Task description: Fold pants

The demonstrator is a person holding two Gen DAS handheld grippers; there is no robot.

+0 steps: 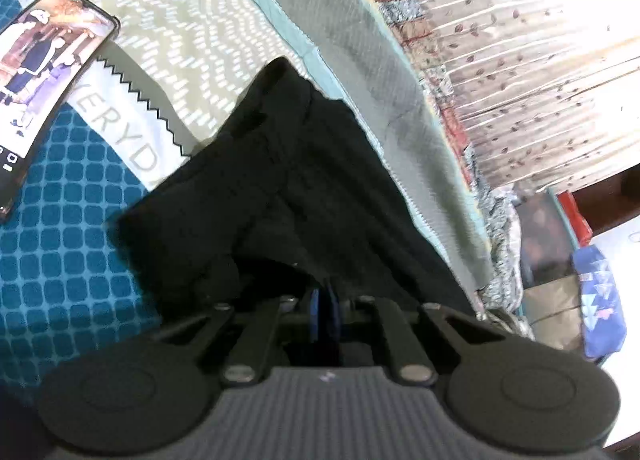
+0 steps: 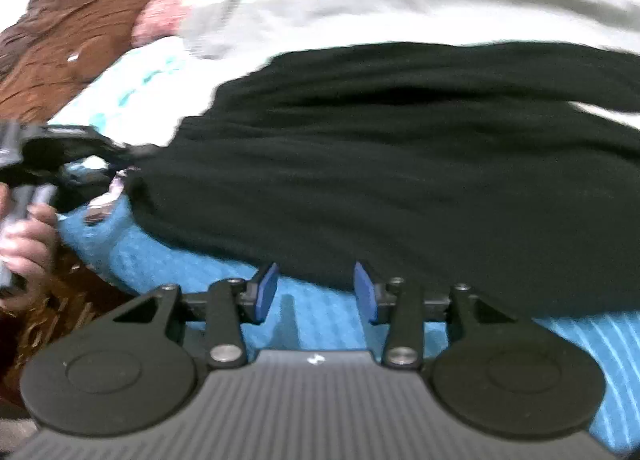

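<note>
My left gripper (image 1: pixel 325 310) is clamped tight on an edge of the black knit pants (image 1: pixel 280 180), which spread ahead of its fingertips over the blue grid-patterned bedspread (image 1: pixel 60 220). My right gripper (image 2: pixel 316 292) stands half open, holding nothing (cloth edge just beyond its pads). I judge this the gripping step; next, the right must close on fabric.

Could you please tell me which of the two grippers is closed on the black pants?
The left gripper: its blue pads pinch the black fabric pants, while the right gripper stands open and empty.
</note>
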